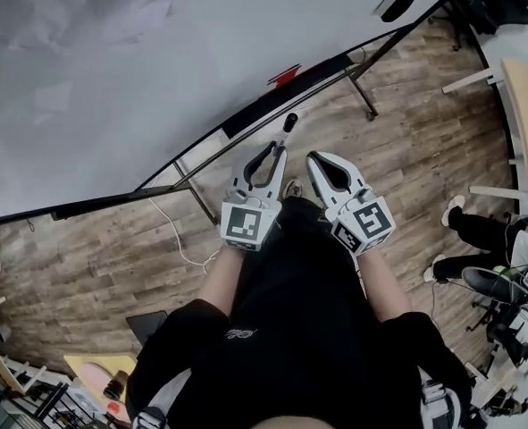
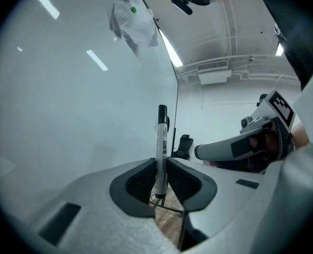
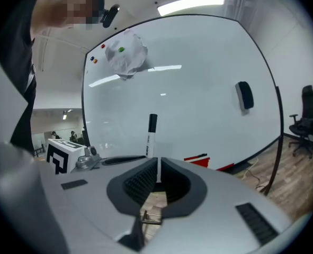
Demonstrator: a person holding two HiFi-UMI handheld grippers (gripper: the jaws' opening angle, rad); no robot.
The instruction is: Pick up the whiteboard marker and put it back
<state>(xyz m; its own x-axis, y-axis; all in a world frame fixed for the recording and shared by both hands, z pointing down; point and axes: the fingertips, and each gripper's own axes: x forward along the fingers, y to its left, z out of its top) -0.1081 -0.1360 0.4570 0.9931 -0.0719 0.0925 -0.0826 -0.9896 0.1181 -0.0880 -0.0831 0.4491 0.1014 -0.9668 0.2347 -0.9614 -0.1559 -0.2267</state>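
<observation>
A white whiteboard marker (image 2: pixel 161 147) with a black cap stands upright between the jaws of my left gripper (image 2: pixel 161 181), which is shut on its lower barrel. In the head view the marker (image 1: pixel 289 125) sticks out of the left gripper (image 1: pixel 280 150) toward the whiteboard (image 1: pixel 112 79) and its tray rail (image 1: pixel 246 119). My right gripper (image 1: pixel 314 161) is level beside the left one, jaws shut with nothing in them. In the right gripper view its jaws (image 3: pixel 158 173) are closed and the marker (image 3: pixel 151 136) shows just beyond, to the left.
A black eraser (image 3: pixel 244 96) and a crumpled white sheet (image 3: pixel 125 54) stick on the board. A red item (image 1: pixel 284 75) lies on the tray rail. The board's stand legs (image 1: pixel 362 92), a floor cable (image 1: pixel 179 239), an office chair (image 1: pixel 496 3) and a seated person (image 1: pixel 478 231) are nearby.
</observation>
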